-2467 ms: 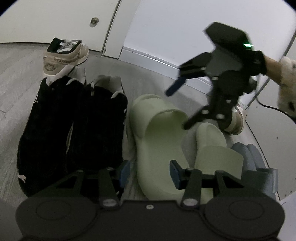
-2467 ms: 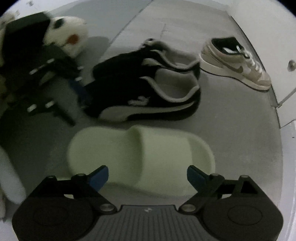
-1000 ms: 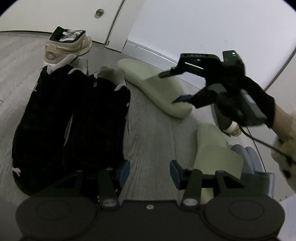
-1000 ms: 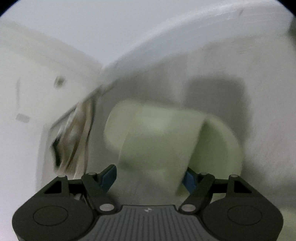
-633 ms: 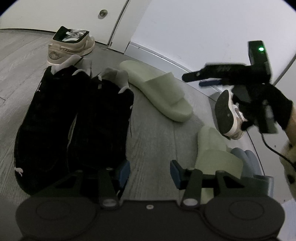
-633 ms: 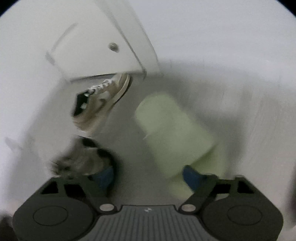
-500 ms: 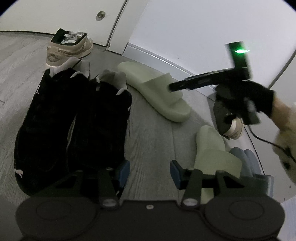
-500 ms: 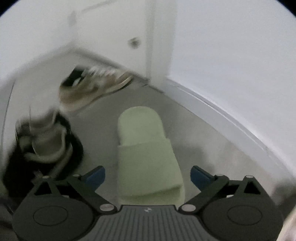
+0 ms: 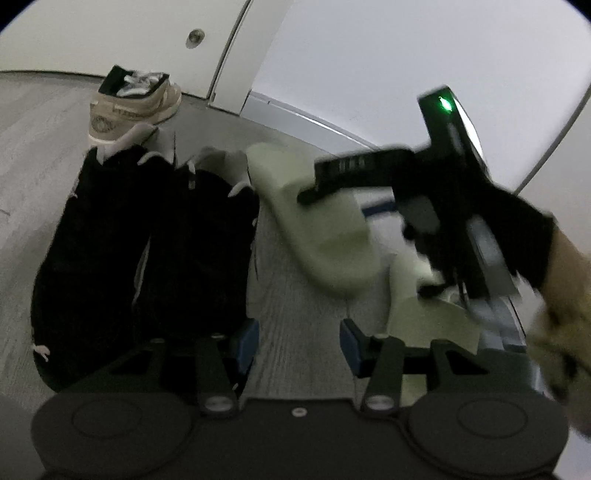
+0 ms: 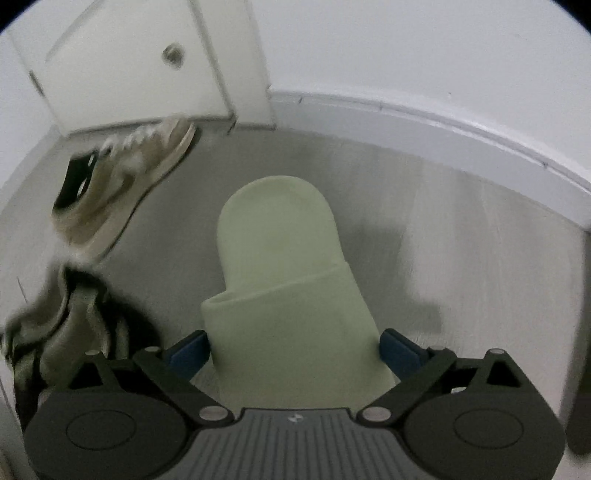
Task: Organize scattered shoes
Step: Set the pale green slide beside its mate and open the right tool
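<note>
A pale green slide (image 10: 280,258) lies flat on the grey floor, toe toward the wall. My right gripper (image 10: 293,347) hangs over its strap end with the jaws wide, one blue pad close beside each side; I cannot tell whether they touch. In the left wrist view the right gripper (image 9: 343,195) sits above that slide (image 9: 325,236). The second green slide (image 9: 424,325) lies nearer, partly hidden. Two black sneakers (image 9: 147,240) stand side by side at left. My left gripper (image 9: 298,343) is open over bare floor.
A beige sneaker (image 9: 136,99) sits by the white door (image 9: 110,33), also visible as the beige sneaker (image 10: 122,184). The baseboard (image 10: 443,122) runs behind the slide. A grey-blue shoe (image 9: 509,332) lies at the right edge. A gloved hand (image 9: 524,229) holds the right gripper.
The right gripper carried the green slide toward the wall, let it go on the floor and opened wide. It has since come back down over the slide. The left gripper stayed put.
</note>
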Demonstrator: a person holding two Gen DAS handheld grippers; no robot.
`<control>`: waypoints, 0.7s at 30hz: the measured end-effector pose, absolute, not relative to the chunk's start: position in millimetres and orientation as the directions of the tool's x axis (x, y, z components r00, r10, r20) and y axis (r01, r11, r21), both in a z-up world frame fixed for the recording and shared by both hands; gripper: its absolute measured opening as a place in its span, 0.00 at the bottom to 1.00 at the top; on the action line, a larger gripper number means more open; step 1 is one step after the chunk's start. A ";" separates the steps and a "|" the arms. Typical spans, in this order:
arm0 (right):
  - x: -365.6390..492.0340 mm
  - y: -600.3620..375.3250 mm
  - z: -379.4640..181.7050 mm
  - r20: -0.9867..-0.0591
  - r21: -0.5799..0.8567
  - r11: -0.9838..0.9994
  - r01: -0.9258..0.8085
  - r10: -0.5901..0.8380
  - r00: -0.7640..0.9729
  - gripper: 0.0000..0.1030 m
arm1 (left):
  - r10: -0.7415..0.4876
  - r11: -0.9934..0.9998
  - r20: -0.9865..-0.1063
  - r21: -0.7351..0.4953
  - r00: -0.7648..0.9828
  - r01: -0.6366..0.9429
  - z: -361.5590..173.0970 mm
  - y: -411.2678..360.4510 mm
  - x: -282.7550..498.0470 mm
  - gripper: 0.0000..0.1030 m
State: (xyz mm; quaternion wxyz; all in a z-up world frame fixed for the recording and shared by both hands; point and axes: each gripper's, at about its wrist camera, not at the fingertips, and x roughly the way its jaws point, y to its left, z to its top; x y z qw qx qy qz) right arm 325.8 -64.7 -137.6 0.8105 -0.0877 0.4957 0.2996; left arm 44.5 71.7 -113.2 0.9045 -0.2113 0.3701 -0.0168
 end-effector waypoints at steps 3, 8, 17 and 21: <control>276.9 -71.9 -138.2 -0.858 0.162 0.844 -0.511 0.376 0.349 0.95 | -0.172 0.902 -0.668 -0.402 0.724 -0.157 -108.9 80.0 37.2 0.48; 214.6 -82.9 -134.9 -0.870 0.184 0.873 -0.452 0.359 0.339 0.94 | -0.147 0.894 -0.667 -0.405 0.730 -0.190 -96.7 94.7 20.7 0.48; 171.3 -107.8 -126.2 -0.836 0.372 0.815 -0.445 0.502 0.221 0.89 | -0.117 0.922 -0.641 -0.353 0.758 -0.156 -78.5 95.8 7.1 0.49; 168.7 -157.9 -99.8 -0.713 0.512 0.748 -0.422 0.644 0.278 0.89 | -0.113 0.924 -0.635 -0.349 0.764 -0.153 -75.4 96.7 2.7 0.50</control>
